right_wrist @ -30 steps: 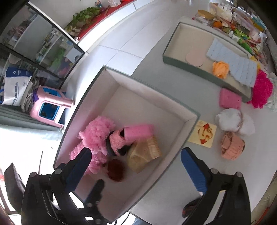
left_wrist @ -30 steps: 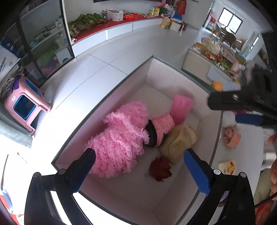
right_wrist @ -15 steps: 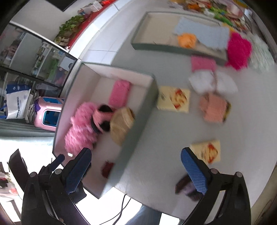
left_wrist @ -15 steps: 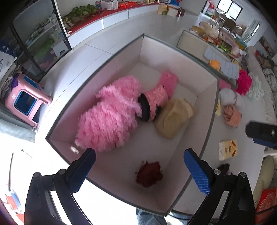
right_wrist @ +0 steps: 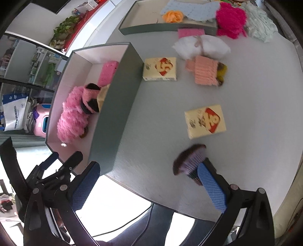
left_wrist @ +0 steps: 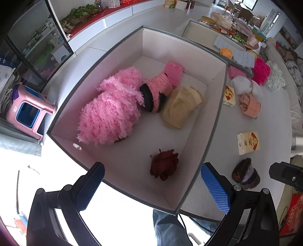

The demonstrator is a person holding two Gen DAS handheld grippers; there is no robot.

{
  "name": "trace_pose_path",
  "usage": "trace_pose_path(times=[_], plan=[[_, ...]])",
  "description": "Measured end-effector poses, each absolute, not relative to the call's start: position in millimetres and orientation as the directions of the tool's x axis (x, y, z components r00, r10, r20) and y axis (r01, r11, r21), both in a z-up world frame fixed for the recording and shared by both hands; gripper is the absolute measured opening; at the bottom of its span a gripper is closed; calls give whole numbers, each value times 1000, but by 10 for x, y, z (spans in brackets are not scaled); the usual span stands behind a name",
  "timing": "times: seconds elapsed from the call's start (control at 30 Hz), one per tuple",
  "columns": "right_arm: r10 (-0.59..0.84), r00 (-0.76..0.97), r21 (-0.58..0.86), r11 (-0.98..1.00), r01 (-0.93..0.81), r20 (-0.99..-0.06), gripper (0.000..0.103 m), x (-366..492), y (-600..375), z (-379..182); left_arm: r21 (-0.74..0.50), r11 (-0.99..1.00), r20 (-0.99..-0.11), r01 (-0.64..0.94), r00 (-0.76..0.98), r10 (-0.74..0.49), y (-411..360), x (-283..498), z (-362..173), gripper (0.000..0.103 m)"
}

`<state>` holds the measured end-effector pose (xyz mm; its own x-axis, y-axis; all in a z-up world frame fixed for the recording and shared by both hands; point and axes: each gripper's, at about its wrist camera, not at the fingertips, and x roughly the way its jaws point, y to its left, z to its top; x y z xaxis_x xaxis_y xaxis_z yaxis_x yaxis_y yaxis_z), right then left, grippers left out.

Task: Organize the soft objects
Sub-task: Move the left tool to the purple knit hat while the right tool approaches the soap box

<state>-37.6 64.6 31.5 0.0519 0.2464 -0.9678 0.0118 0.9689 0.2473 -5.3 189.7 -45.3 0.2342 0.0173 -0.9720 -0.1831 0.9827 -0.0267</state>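
Note:
A grey-green box [left_wrist: 215, 121] with white inside holds a fluffy pink toy [left_wrist: 111, 107], a pink knit piece [left_wrist: 161, 89], a pink sponge [left_wrist: 173, 71], a beige cloth [left_wrist: 181, 106] and a dark red fabric flower [left_wrist: 164, 166]. My left gripper [left_wrist: 153, 187] hovers open over the box's near end, above the flower. My right gripper [right_wrist: 149, 183] is open over the table's near edge, right of the box [right_wrist: 117, 106]. A dark purple knit item [right_wrist: 189, 160] lies just beyond its right finger [right_wrist: 210, 185]. Two yellow packets [right_wrist: 205, 121] [right_wrist: 160, 69] and a peach knit piece [right_wrist: 205, 71] lie on the table.
A shallow tray [right_wrist: 166, 28] at the back holds an orange flower [right_wrist: 172, 16] and a blue mat. A magenta fluffy cloth [right_wrist: 231, 19], a white bundle [right_wrist: 200, 46] and a pink sponge [right_wrist: 189, 32] lie near it. A pink stool [left_wrist: 28, 113] stands left of the table. A person's jeans show below.
Both grippers have pulled back toward the table's near edge. The left one withdrew from deep in the box; the red flower now lies apart from the other items. The right swung right over the table.

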Motion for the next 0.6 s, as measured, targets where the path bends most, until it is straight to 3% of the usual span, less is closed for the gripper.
trace_pose_path(times=[0.4,0.6], plan=[[224,42,227,959,170,-974,103,-709,-40,146,-3,996,-973,-91,230,18,1617,11,-384,102],[227,33,226,927,298,-973,103,-905,-474,3,-7,999,-973,40,229,-16,1214,39,-344,102]])
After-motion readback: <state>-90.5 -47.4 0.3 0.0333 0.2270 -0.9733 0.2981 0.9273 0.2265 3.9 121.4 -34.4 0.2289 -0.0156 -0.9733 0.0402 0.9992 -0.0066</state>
